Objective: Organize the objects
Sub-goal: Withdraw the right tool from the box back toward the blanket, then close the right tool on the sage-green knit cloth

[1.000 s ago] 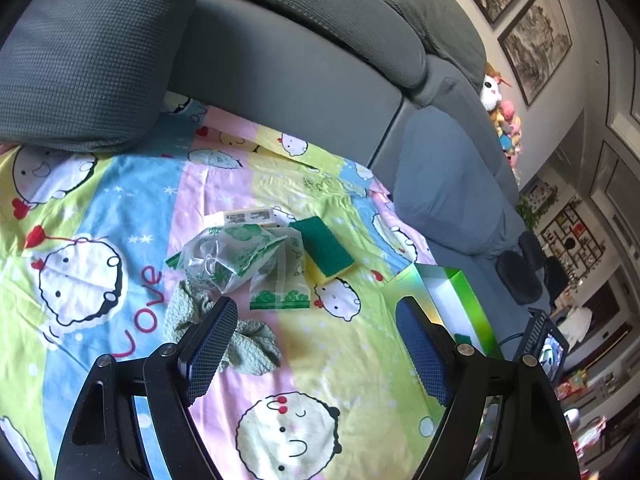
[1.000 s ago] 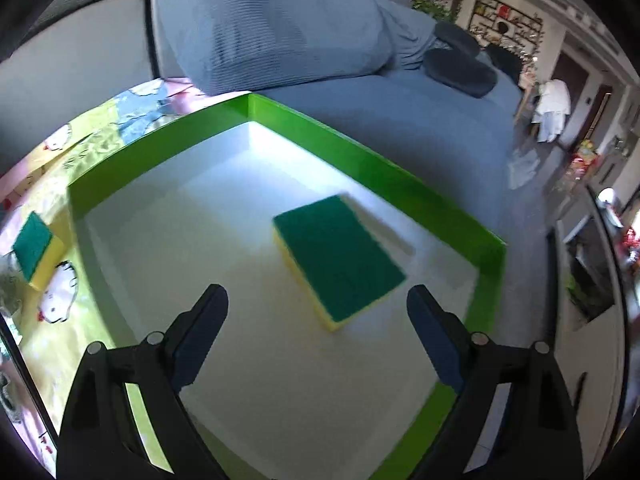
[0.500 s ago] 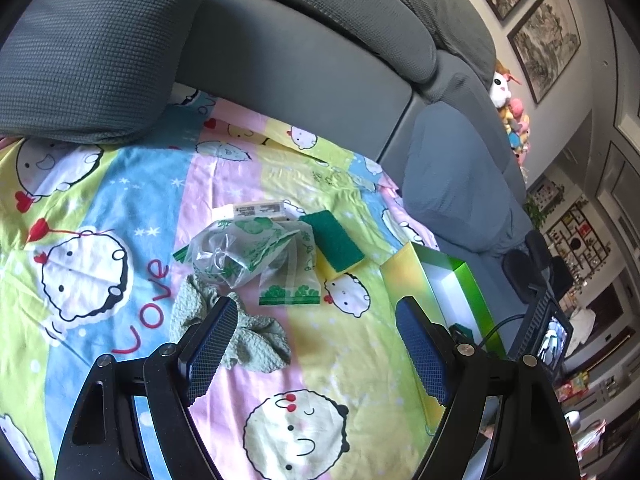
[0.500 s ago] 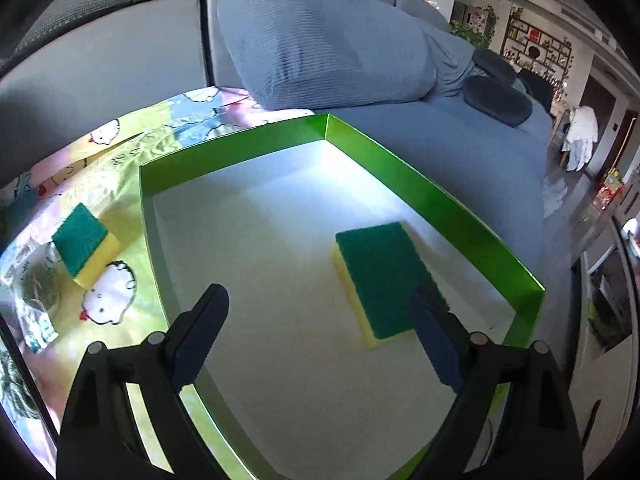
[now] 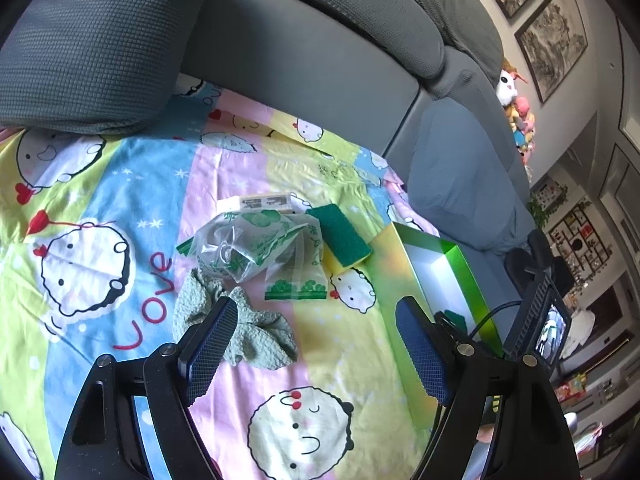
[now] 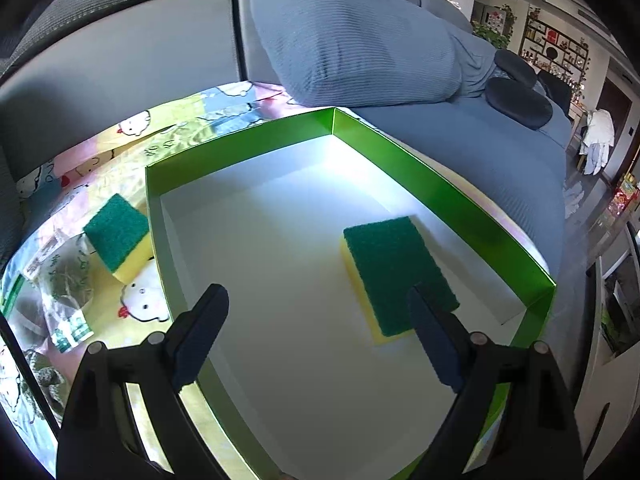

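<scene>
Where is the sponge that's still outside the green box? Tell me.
In the right wrist view the loose sponge lies on the cartoon sheet, just left of the green box, beside the plastic bag.

Both wrist views face down, sharing the green box (image 5: 460, 264)

Bare box floor (image 6: 280, 280) beside the sponge (image 6: 396, 272)

Two sponges: one (image 6: 394, 270) inside the box (image 6: 440, 184), another (image 6: 118, 236) at its nine o'clock. One box, one plastic bag (image 5: 256, 250), one cloth (image 5: 256, 336), one small carton (image 5: 264, 201).
</scene>
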`<state>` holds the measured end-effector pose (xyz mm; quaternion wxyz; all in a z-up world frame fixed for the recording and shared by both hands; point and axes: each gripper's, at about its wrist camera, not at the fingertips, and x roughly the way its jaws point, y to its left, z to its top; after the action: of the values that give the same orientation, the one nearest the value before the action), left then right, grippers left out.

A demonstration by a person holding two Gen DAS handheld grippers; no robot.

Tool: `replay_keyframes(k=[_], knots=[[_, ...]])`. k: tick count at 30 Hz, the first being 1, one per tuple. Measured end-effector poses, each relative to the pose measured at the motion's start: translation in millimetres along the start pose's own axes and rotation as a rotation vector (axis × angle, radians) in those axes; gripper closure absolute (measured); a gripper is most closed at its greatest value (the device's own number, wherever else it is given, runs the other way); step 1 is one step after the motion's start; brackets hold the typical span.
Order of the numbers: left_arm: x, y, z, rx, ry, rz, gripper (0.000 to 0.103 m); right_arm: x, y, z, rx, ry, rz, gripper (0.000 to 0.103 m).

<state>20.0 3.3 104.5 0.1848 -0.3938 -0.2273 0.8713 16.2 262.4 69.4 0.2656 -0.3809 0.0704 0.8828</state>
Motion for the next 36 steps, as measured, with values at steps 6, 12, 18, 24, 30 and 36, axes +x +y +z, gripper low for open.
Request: replay_keyframes(k=[6, 12, 18, 24, 30, 36], knots=[[0.6, 1.7, 0.4, -0.006, 0.000, 0.008, 0.021, -6.9, 3.7, -2.6, 0.006, -0.013, 0.004, 0.010], [-0.3, 10.8, 1.4, -0.030, -0.006, 0.039, 0.021, -22.1, 6.1, -2.0, 0.019, -0.057, 0.059, 0.006], [-2.2, 19.4, 3.5, -0.047, -0.012, 0.056, 0.021, -51.7, 3.7, 4.7, 0.024, -0.152, 0.095, 0.005], [-6.2, 42.2, 8.3, -0.105, -0.016, 0.091, 0.021, -79.2, 33.5, 15.2, 0.030, -0.102, 0.366, 0.004], [-5.8, 71.0, 9.6, -0.188, -0.003, 0.159, 0.021, -69.4, 102.2, 32.7, -0.025, 0.101, 0.712, 0.005], [8.0, 85.3, 5.3, -0.237, 0.055, 0.226, 0.021, -13.1, 141.9, 5.9, -0.036, 0.303, 0.794, 0.025]])
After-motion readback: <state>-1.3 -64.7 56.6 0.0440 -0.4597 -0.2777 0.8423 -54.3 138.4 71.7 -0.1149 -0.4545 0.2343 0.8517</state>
